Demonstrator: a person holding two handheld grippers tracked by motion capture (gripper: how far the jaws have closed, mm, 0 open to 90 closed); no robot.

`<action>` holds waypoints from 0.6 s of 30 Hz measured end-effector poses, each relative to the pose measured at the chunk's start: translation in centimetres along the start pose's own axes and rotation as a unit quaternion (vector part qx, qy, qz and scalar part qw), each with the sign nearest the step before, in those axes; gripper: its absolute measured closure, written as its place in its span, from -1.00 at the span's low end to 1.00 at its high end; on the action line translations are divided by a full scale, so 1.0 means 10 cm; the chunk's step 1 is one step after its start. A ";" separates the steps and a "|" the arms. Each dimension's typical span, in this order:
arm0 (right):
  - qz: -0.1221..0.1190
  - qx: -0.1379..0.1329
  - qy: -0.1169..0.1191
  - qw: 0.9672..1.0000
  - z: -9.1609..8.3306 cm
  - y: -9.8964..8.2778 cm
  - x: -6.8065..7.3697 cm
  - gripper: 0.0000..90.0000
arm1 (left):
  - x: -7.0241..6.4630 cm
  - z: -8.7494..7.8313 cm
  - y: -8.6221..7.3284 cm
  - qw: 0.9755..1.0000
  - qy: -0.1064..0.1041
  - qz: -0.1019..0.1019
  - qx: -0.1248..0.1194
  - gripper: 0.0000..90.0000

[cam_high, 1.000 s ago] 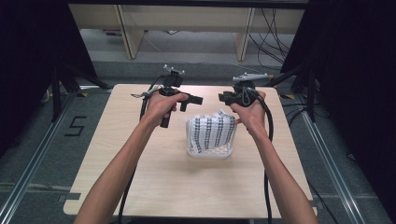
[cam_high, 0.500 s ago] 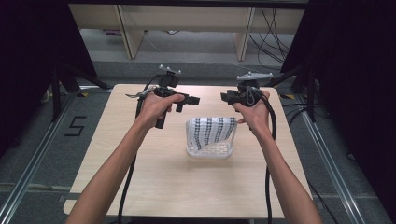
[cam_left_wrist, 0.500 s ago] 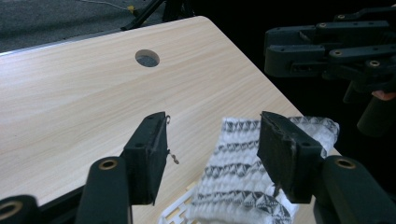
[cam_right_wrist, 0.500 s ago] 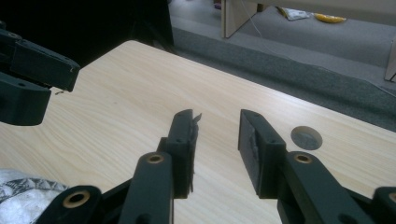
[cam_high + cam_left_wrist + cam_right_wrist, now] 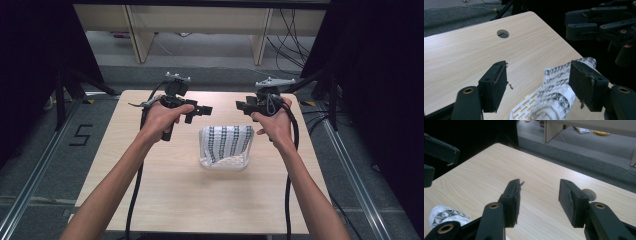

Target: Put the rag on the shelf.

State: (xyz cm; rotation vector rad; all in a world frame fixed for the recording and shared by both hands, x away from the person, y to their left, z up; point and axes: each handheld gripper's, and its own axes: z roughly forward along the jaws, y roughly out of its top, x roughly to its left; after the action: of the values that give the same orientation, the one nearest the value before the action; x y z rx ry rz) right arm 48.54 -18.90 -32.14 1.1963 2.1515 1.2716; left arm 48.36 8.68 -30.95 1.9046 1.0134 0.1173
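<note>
With both sets of jaws just opened and empty, my left gripper point(image 5: 202, 109) and right gripper point(image 5: 241, 105) have released the patterned cloth point(image 5: 226, 142) at frame centre; next, withdraw clear.

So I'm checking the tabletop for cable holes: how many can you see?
2: one hole near the table's far corner beyond the left gripper, another hole behind the right gripper's jaw. More may be hidden.
</note>
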 end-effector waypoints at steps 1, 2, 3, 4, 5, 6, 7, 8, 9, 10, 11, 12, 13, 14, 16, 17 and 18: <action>-0.002 -0.006 0.003 1.000 0.00 0.00 0.00 0.16 | 0.00 0.00 -0.01 1.000 -0.001 0.000 0.001 -0.33; -0.002 -0.006 0.004 1.000 -0.01 0.00 0.00 0.15 | 0.00 -0.01 -0.02 1.000 -0.002 -0.002 -0.001 -0.34; -0.007 -0.008 0.003 1.000 -0.01 0.00 0.01 0.14 | 0.00 -0.01 -0.02 1.000 -0.002 -0.002 -0.002 -0.34; -0.006 -0.007 0.003 1.000 -0.02 0.00 0.02 0.13 | 0.00 -0.02 -0.03 1.000 -0.003 -0.004 -0.003 -0.35; -0.007 -0.007 0.006 1.000 -0.03 0.00 0.02 0.11 | 0.00 -0.02 -0.04 1.000 -0.004 -0.004 -0.003 -0.37; -0.007 -0.006 0.006 1.000 -0.04 0.00 0.03 0.09 | 0.00 -0.03 -0.05 1.000 -0.002 -0.005 -0.003 -0.40; -0.006 -0.013 0.001 1.000 -0.05 0.00 0.04 0.06 | 0.00 -0.03 -0.06 1.000 -0.001 -0.006 -0.001 -0.42; -0.012 -0.010 0.006 1.000 -0.06 0.00 0.04 0.03 | 0.00 -0.03 -0.06 1.000 0.000 -0.008 -0.001 -0.46; -0.014 -0.015 0.004 1.000 -0.07 0.00 0.04 0.02 | 0.00 -0.04 -0.07 1.000 0.000 -0.008 0.000 -0.47; -0.003 -0.012 0.005 1.000 -0.09 0.00 0.06 0.00 | -0.01 -0.05 -0.08 1.000 -0.001 -0.007 0.000 -0.48; -0.005 -0.012 0.006 1.000 -0.10 0.00 0.06 -0.01 | -0.02 -0.06 -0.09 1.000 0.002 -0.004 0.001 -0.48; -0.012 -0.014 0.004 1.000 -0.11 0.00 0.05 -0.03 | -0.03 -0.07 -0.09 1.000 0.005 0.001 0.004 -0.51; -0.004 -0.015 0.006 1.000 -0.12 -0.01 0.06 -0.04 | -0.05 -0.08 -0.10 1.000 0.010 0.005 0.004 -0.53; -0.004 -0.017 0.008 1.000 -0.12 -0.02 0.06 -0.07 | -0.06 -0.09 -0.11 1.000 0.010 0.008 0.004 -0.54; 0.001 -0.015 0.011 1.000 -0.14 -0.03 0.06 -0.10 | -0.07 -0.12 -0.12 1.000 0.009 0.015 0.008 -0.54; 0.000 -0.021 0.008 1.000 -0.14 -0.05 0.06 -0.11 | -0.09 -0.13 -0.13 1.000 0.008 0.009 0.002 -0.55; 0.008 -0.018 0.012 1.000 -0.15 -0.06 0.06 -0.12 | -0.10 -0.14 -0.14 1.000 0.007 0.010 0.001 -0.56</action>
State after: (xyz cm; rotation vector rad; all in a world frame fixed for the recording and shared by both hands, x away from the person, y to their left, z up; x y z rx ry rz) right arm 46.84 -19.36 -31.81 1.1910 2.1303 1.3325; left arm 46.28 9.26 -30.94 1.9177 1.0038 0.1408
